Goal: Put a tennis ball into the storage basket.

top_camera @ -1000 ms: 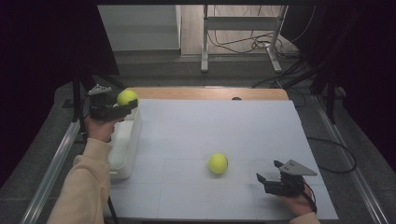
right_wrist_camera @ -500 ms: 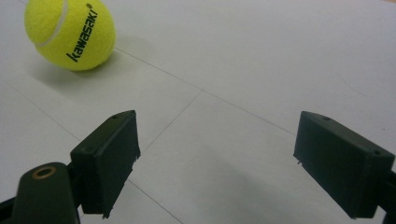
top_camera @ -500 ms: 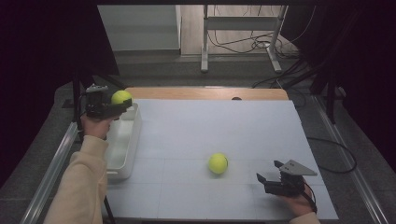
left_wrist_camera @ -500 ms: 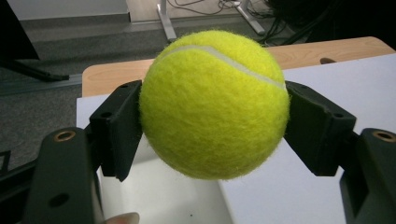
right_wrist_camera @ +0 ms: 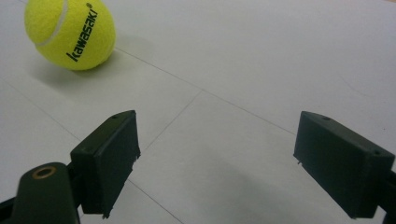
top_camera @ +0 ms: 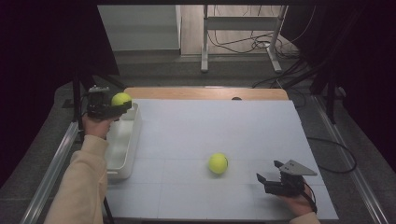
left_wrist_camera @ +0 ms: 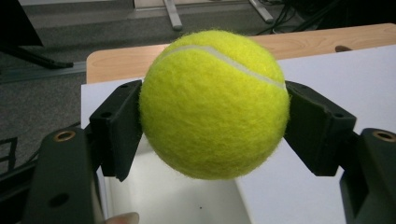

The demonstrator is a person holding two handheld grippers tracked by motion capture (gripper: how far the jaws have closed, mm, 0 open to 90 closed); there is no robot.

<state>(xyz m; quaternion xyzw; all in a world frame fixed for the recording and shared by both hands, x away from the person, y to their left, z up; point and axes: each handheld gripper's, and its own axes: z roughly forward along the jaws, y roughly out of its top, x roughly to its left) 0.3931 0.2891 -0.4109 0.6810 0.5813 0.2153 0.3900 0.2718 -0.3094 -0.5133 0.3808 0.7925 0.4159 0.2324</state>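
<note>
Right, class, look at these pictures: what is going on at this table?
A person works at a white table with a gripper in each hand. The left gripper is shut on a yellow tennis ball and holds it above the far end of a white tray at the table's left edge. A second tennis ball lies on the table. The right gripper rests near it with its jaws open, holding nothing.

The tongs [left_wrist_camera: 212,135] clamp a yellow tennis ball [left_wrist_camera: 214,103] (white seam uppermost) above a white bin [left_wrist_camera: 177,203].
</note>
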